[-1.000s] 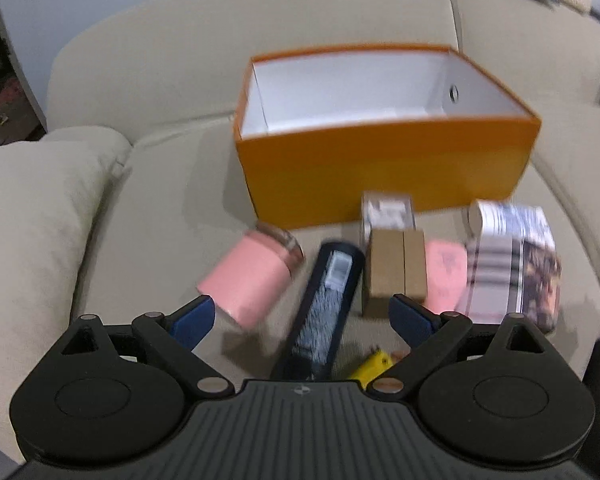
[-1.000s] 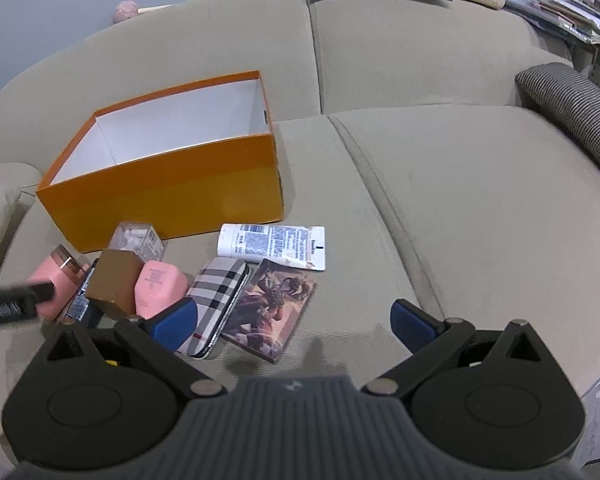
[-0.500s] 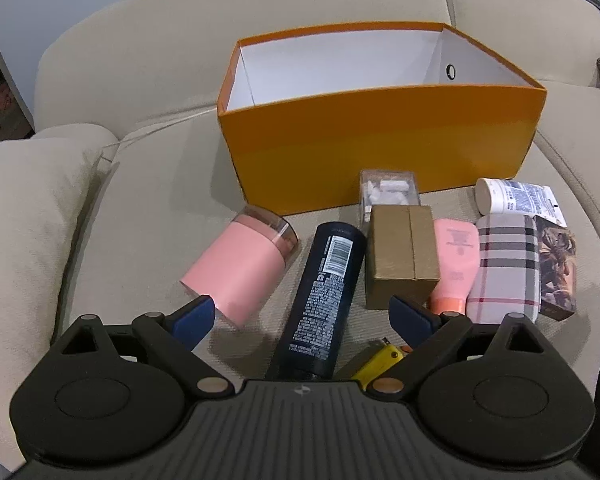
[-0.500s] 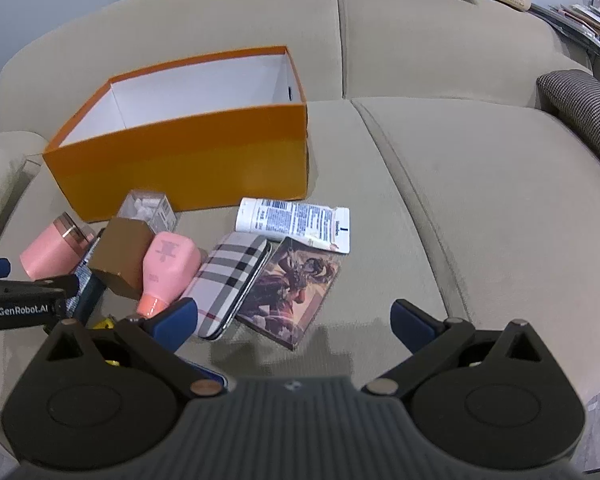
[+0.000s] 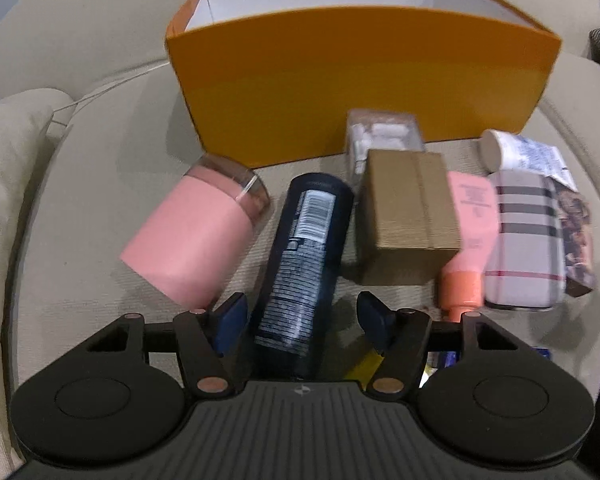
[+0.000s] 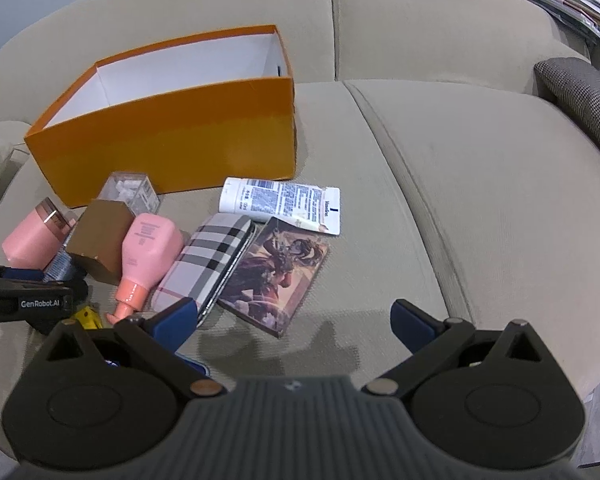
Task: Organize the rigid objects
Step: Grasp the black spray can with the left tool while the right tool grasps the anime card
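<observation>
Left gripper (image 5: 302, 312) is over the dark bottle (image 5: 302, 256), jaws closing, the bottle's lower end lying right between the fingers (image 5: 230, 314). Left pad sits just beside it, right pad a little off; no firm squeeze visible. The bottle lies on the sofa (image 5: 92, 184) between the pink cup (image 5: 192, 236) and the brown box (image 5: 410, 212), in front of the orange box (image 5: 356, 80). Right gripper (image 6: 294, 322) hangs wide, nothing between its fingers, above the sofa near the picture card (image 6: 274, 274) and plaid case (image 6: 208, 258).
</observation>
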`<action>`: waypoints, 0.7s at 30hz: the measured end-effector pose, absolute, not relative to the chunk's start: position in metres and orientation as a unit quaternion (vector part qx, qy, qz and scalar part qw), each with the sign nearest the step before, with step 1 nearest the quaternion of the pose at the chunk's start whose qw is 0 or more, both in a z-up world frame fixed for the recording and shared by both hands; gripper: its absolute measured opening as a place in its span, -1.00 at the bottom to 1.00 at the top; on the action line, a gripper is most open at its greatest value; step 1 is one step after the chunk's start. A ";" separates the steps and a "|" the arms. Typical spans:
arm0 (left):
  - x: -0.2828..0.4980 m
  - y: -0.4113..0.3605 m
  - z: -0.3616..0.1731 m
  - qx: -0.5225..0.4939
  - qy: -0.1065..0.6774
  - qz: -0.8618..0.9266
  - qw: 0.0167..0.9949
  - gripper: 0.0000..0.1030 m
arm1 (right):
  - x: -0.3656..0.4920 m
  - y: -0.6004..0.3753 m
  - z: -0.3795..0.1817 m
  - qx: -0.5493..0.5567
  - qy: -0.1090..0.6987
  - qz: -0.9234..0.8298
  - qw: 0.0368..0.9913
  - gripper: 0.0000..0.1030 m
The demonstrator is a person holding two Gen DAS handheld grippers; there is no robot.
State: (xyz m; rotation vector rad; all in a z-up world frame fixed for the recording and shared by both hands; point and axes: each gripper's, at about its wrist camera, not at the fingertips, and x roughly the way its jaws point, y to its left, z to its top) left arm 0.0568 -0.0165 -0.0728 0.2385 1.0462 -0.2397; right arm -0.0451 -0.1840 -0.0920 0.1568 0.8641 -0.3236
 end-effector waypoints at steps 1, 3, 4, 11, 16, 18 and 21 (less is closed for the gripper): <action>0.059 -0.016 -0.076 0.113 0.501 -0.114 0.851 0.45 | -0.045 -0.185 -0.093 0.078 0.417 -0.154 0.892 0.98; 0.061 -0.014 -0.080 0.105 0.504 -0.116 0.849 0.45 | -0.043 -0.187 -0.095 0.083 0.418 -0.149 0.892 0.98; 0.062 -0.012 -0.080 0.098 0.502 -0.116 0.851 0.45 | -0.042 -0.189 -0.096 0.087 0.419 -0.146 0.892 0.98; 0.064 0.000 -0.077 0.051 0.508 -0.104 0.854 0.09 | -0.033 -0.202 -0.103 0.117 0.420 -0.134 0.890 0.98; 0.062 0.000 -0.077 0.054 0.507 -0.099 0.855 0.08 | -0.025 -0.213 -0.115 0.115 0.422 -0.147 0.887 0.98; 0.061 -0.001 -0.077 0.058 0.506 -0.098 0.855 0.08 | -0.022 -0.224 -0.118 0.151 0.415 -0.155 0.884 0.98; 0.062 -0.002 -0.077 0.053 0.507 -0.096 0.855 0.08 | -0.014 -0.239 -0.124 0.214 0.409 -0.162 0.872 0.98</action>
